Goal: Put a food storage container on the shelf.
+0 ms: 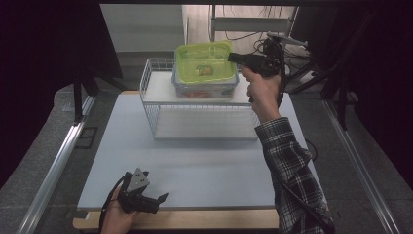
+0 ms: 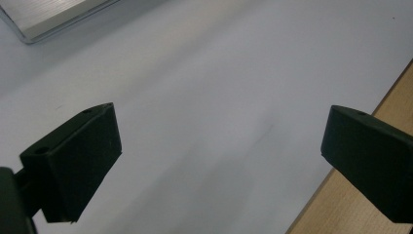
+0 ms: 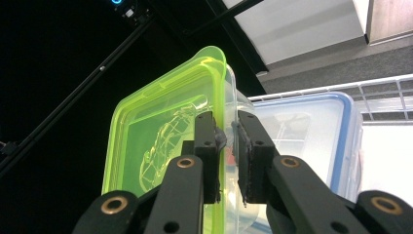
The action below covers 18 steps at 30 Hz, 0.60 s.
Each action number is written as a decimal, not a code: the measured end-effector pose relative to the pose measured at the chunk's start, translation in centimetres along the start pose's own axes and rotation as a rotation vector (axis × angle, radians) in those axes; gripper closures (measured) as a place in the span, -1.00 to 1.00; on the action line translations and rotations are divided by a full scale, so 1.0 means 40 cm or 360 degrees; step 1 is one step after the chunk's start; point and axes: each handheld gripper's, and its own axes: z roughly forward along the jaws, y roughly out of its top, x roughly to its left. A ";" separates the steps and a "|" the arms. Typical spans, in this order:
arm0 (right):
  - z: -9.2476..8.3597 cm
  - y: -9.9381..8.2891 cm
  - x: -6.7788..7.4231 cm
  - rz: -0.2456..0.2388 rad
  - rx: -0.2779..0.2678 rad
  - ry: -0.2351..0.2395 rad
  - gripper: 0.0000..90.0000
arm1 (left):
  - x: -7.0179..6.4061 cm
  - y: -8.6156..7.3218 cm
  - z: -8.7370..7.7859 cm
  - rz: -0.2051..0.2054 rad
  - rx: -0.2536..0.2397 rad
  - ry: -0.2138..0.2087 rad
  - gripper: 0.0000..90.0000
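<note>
My right gripper [image 1: 234, 58] is shut on the rim of a clear container with a green lid [image 1: 203, 61], and holds it tilted over the white wire basket [image 1: 151, 105]. In the right gripper view its pads [image 3: 208, 139] pinch the wall and lid edge of the green-lidded container [image 3: 160, 141]. Beyond it, a blue-lidded container [image 3: 311, 131] sits in the basket; it shows under the green one [image 1: 204, 90] in the high view. My left gripper [image 1: 163, 197] rests near the table's front left, open, with nothing between its fingers [image 2: 78, 161].
The basket stands at the back middle of the white tabletop [image 1: 195, 165]. A wooden strip [image 2: 341, 204] runs along the table's front edge. Metal rails [image 1: 53, 165] flank the table, and cables and a frame [image 1: 253, 24] lie behind the basket.
</note>
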 end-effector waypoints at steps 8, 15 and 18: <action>0.022 0.004 0.004 -0.0018 -0.0010 -0.0055 0.78 | 0.000 0.000 0.000 -0.0002 -0.0003 -0.0006 -0.98; 0.028 0.007 0.002 -0.0013 -0.0029 -0.0084 0.78 | -0.001 0.000 -0.001 0.0002 -0.0001 -0.0008 -0.98; 0.032 0.005 0.002 -0.0010 -0.0032 -0.0091 0.78 | -0.001 0.000 0.000 0.0004 -0.0001 -0.0009 -0.98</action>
